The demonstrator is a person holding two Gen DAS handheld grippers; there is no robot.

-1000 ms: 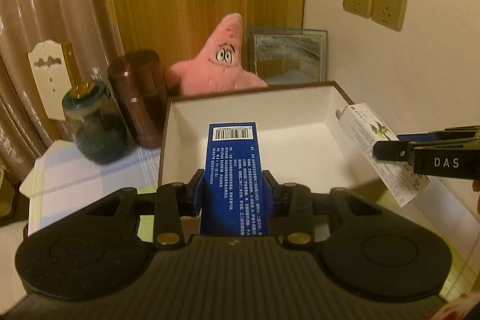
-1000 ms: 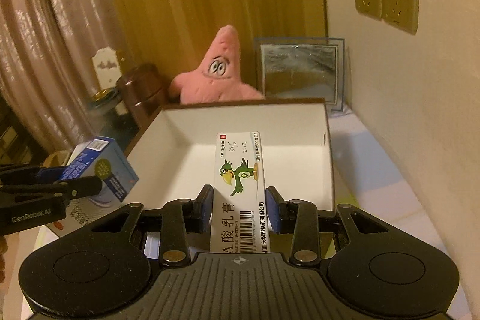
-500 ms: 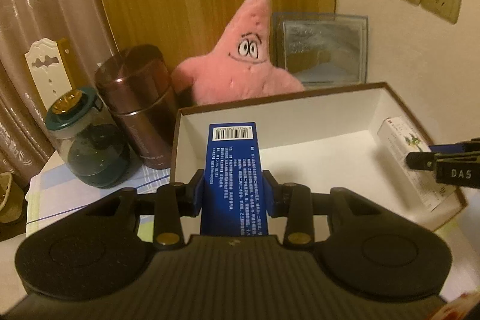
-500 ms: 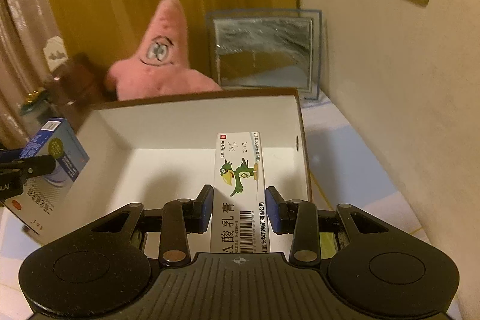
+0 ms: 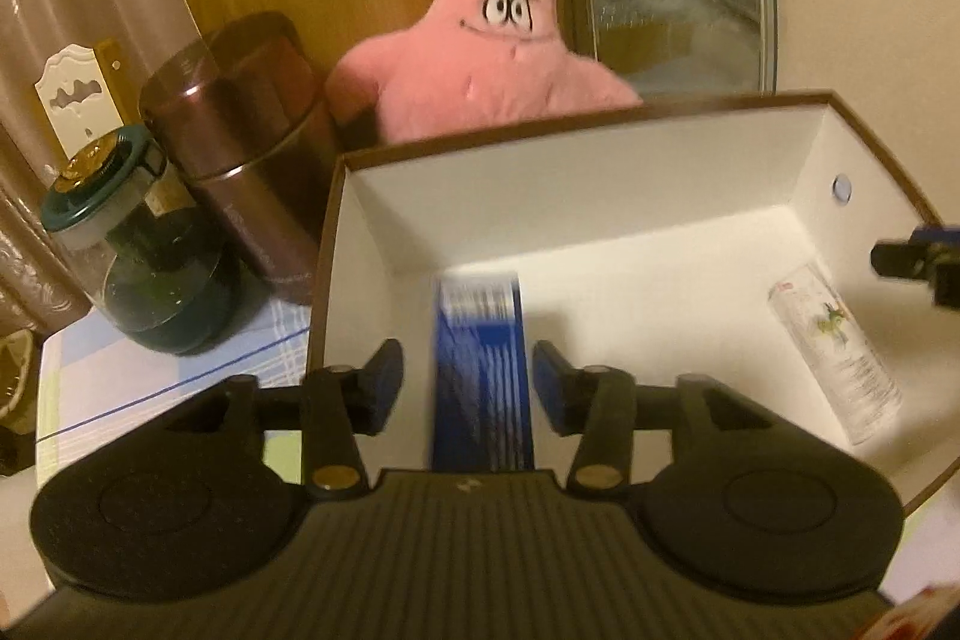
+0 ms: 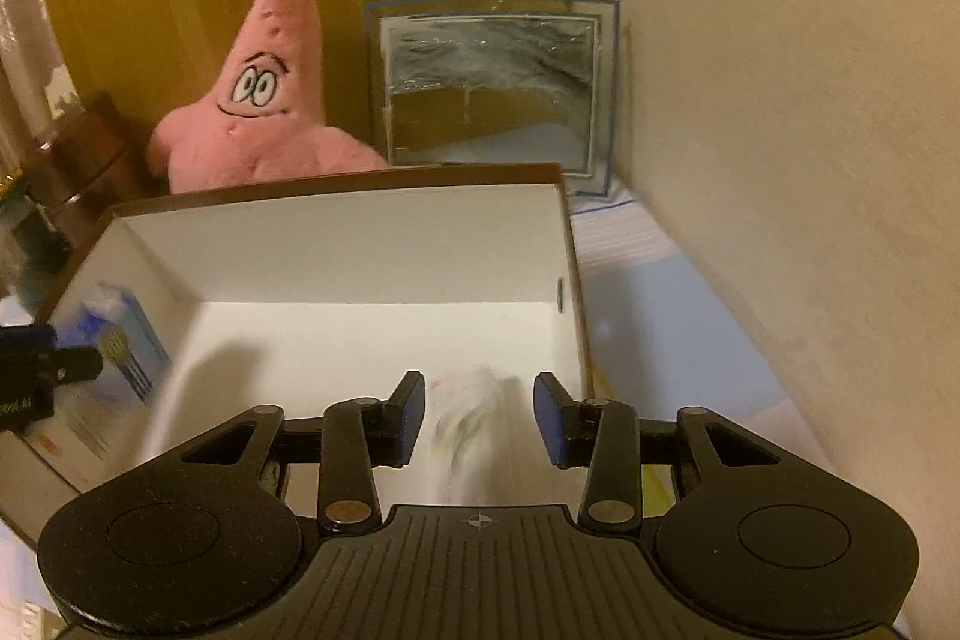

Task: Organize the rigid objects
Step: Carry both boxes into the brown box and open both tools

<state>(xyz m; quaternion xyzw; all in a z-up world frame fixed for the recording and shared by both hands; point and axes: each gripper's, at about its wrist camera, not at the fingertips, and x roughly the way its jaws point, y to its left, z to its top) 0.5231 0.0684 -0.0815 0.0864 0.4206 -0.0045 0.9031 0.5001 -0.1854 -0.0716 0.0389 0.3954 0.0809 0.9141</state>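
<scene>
In the left wrist view the left gripper (image 5: 467,381) has just been opening, its pads clear of the blurred blue carton (image 5: 482,370) between them, over the white box (image 5: 648,160). In the right wrist view the right gripper (image 6: 478,417) has likewise just been opening, with the blurred white carton (image 6: 468,430) loose between its jaws inside the box.

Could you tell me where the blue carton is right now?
In the left wrist view, the blue carton sits between the open left gripper inside the white box, near its left wall.
</scene>
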